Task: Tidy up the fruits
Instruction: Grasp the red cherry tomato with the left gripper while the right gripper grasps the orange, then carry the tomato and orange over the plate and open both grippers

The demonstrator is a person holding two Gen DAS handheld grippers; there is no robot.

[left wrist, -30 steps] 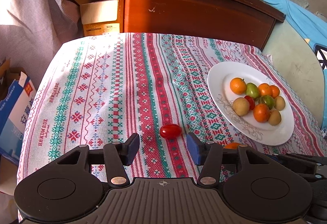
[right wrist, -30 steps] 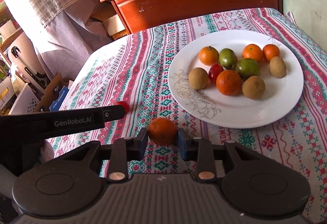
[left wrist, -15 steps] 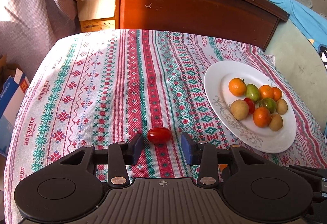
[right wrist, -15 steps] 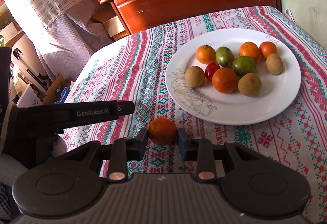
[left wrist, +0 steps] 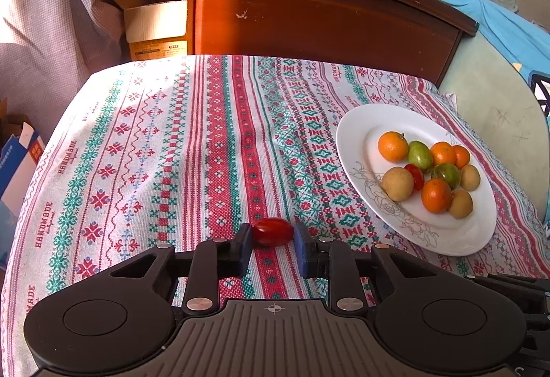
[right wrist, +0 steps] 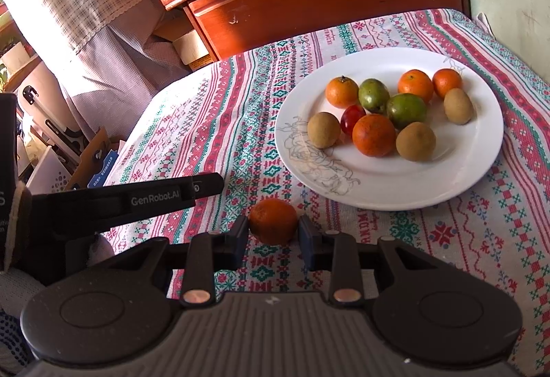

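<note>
Left wrist view: our left tongs [left wrist: 274, 239] have just been closing, and both pads now press on the red cherry tomato [left wrist: 273, 231], which rests on the cloth-covered surface [left wrist: 154, 150]. Right wrist view: right tongs [right wrist: 273, 232] are clamped on a small orange fruit [right wrist: 273, 220], near the plate's near-left rim. We judge both fruits are bound for the white plate [right wrist: 481, 170], to the right and farther off. We would lift each straight up, keep the squeeze light, and set them in the plate's bare near part, clear of the pile.
</note>
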